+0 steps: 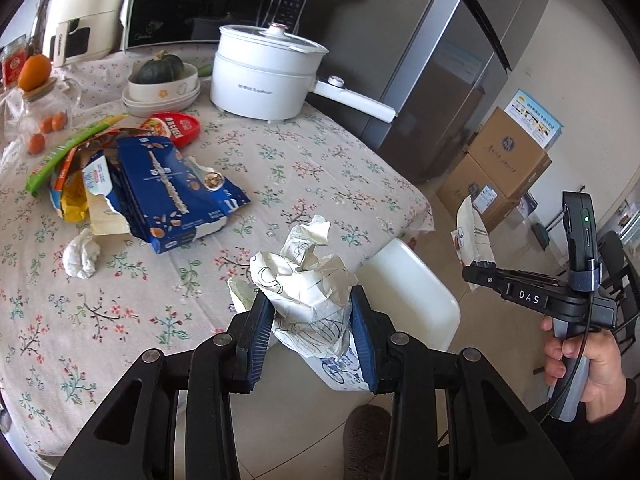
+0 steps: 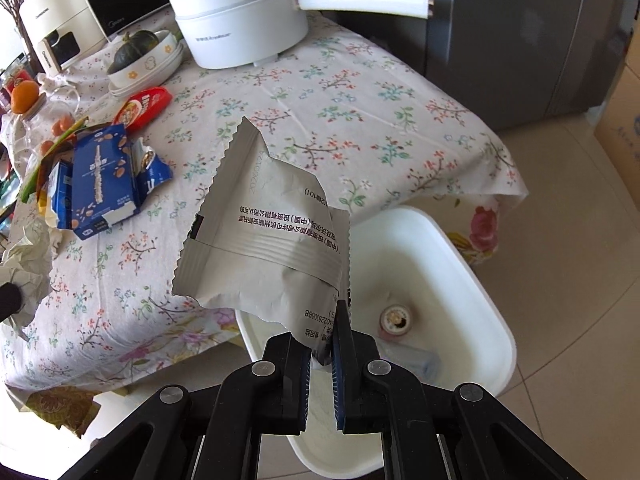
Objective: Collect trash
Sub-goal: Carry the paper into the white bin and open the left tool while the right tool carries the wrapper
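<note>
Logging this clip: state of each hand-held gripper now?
Left hand-held gripper: closed on the crumpled white printed paper cup.
Right hand-held gripper: closed on the torn silver-white foil snack wrapper.

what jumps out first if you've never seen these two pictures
The left tool grips a crumpled paper wad at the table's edge, while the right tool pinches a silver wrapper above the white bin on the floor. Behind them, a torn blue box lies among more litter on the floral tablecloth.
</note>
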{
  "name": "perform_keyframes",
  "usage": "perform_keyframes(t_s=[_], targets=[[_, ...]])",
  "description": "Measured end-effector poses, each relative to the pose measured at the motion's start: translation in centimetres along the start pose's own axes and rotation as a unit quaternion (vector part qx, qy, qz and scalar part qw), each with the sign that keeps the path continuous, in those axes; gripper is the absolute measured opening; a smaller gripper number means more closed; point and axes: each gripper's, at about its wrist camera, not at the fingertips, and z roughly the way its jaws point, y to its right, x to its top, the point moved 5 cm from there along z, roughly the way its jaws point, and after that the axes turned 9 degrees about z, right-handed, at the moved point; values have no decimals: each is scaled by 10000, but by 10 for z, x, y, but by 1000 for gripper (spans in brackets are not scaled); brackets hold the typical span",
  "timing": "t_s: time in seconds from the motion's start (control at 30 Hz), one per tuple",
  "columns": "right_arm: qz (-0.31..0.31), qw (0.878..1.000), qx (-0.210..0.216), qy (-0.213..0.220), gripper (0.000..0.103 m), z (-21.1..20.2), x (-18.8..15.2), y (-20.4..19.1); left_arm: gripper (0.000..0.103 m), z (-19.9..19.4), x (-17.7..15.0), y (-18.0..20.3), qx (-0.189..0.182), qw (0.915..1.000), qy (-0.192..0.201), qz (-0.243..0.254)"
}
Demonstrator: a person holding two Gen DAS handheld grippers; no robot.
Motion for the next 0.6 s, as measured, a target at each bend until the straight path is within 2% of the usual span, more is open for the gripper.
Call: perform_keyframes(t_s=[0.33,0.6], targets=[[293,9992,-148,-226,7,6,-11,43,40,67,-2,70,-360,9959,-406,718],[415,9978,-293,-424,7,16,-22,63,41,116,-15,95,-423,9906,-720,1087]])
